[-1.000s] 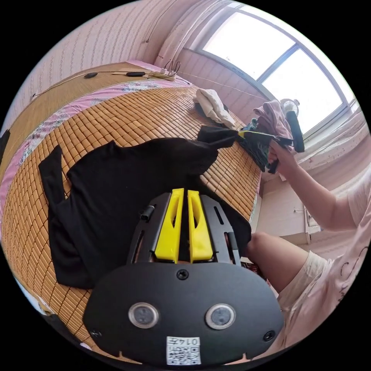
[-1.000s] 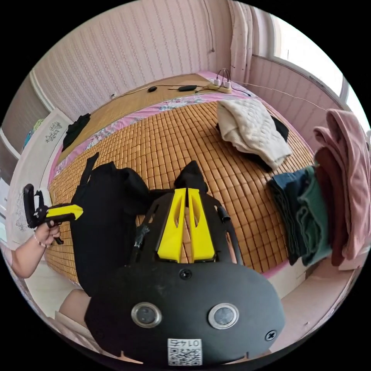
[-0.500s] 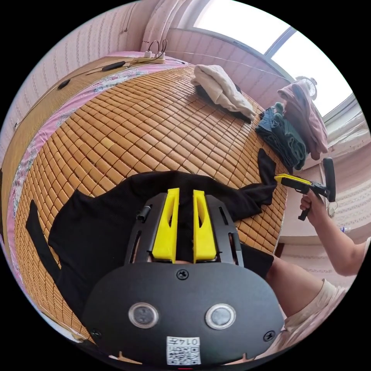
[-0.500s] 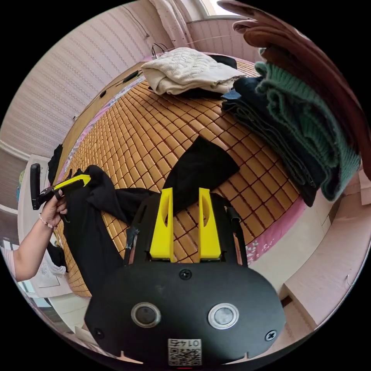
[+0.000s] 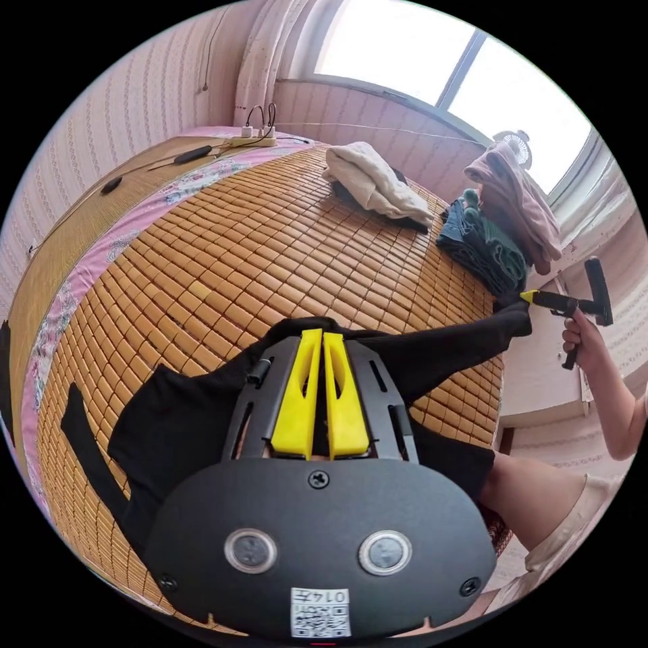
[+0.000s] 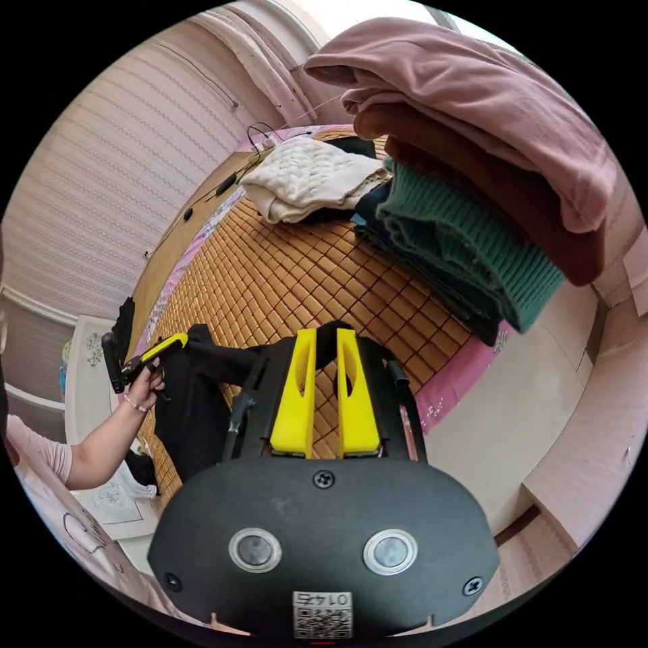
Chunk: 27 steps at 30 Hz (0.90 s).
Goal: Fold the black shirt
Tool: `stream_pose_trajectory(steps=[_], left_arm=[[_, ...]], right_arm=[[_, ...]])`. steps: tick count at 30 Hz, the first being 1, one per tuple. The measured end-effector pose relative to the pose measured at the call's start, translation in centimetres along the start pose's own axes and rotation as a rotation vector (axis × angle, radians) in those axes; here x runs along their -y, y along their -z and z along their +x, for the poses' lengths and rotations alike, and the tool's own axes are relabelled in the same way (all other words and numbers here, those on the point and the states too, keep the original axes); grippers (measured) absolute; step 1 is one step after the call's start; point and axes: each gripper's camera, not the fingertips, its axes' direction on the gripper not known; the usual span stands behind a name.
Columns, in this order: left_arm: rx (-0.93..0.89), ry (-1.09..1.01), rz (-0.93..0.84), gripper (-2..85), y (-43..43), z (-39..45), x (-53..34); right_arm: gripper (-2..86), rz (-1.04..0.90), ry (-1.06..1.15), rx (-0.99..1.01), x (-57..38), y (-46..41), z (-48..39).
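Room: pink striped walls; a bright window (image 5: 439, 74) is seen at the upper right of the left gripper view, with a curtain (image 5: 260, 64) beside it.
Surface: a bed covered by a bamboo tile mat (image 5: 236, 250), edged by a pink floral sheet (image 5: 128, 233); a power strip (image 5: 253, 140) with plugged cables is seen at the far edge, upper centre.
Clutter: a cream knit (image 6: 304, 179) lies on the mat at upper centre of the right gripper view; folded clothes are stacked at upper right, green knit (image 6: 466, 250) under a brown (image 6: 499, 189) and a pink garment (image 6: 466, 88).
Black shirt (image 5: 175, 418): spread on the mat at lower left of the left gripper view, one sleeve (image 5: 459, 341) drawn out taut toward the right edge.
Left gripper (image 5: 322, 337): yellow jaws drawn nearly together over black cloth; whether cloth is pinched cannot be told.
Right gripper (image 6: 326, 336): jaws are pressed on the sleeve end at frame centre.
Person: a hand (image 5: 584, 337) is seen at the right edge of the left gripper view.
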Motion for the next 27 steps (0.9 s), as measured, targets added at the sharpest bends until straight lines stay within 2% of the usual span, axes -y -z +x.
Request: stream_pose_trajectory(steps=[3,6,10,14,15,17,20,24,26,27], left_arm=[[0.033,0.043,-0.045,-0.9,-2.9,-1.5,1.6],[0.033,0.068,-0.070,-0.8,-5.0,-2.1,2.4],[0.025,0.049,-0.123,-0.8,-7.6,-1.8,2.7],[-0.005,0.061,-0.111,-0.9,-8.3,-2.4,3.0],[-0.019,0.071,-0.114,-0.9,-8.5,-2.7,3.2],[-0.014,0.065,-0.116,-1.0,-8.7,-2.7,3.4],[0.033,0.029,-0.109,-0.9,-8.6,-2.0,3.9],[-0.007,-0.006,-0.004,-0.7,-7.1,-1.6,4.8],[0.000,-0.020,-0.001,-0.3,-7.3,-1.6,4.9],[-0.006,-0.016,0.001,0.2,-7.4,-1.8,4.9]], right_arm=[[6.7,-0.009,-0.016,0.005,1.5,-1.1,1.8],[7.5,-0.046,0.016,-0.119,0.0,-2.0,2.3],[9.3,-0.046,-0.009,-0.159,-1.6,-3.3,3.8],[5.7,0.000,-0.026,-0.292,-1.1,-4.9,5.0],[4.2,0.046,-0.057,-0.286,-1.8,-4.4,5.3],[3.0,-0.014,-0.034,-0.230,-3.0,-3.3,5.6],[2.5,0.001,-0.038,-0.206,-6.5,2.1,5.9],[3.5,0.071,-0.086,-0.079,-7.3,9.1,8.1],[4.2,0.104,-0.068,-0.127,-6.7,9.4,9.6],[4.9,0.087,-0.133,-0.152,-6.2,8.8,11.2]])
